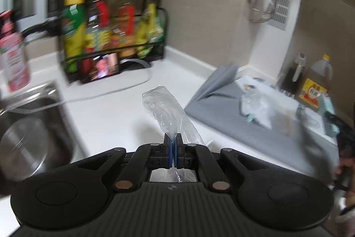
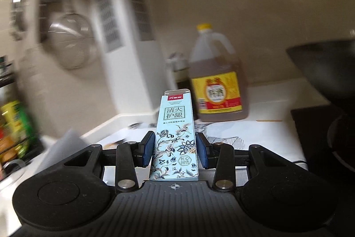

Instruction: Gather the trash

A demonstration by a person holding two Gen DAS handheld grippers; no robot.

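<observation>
My left gripper is shut on a clear crumpled plastic bag and holds it above the white counter. More clear plastic trash lies on the grey mat to the right. My right gripper is shut on a pale blue flower-printed carton, held upright between the blue pads.
A steel sink with a pot lies at the left. A black rack of bottles stands at the back. A pink bottle stands by the sink. An oil jug and a dark wok stand at the right.
</observation>
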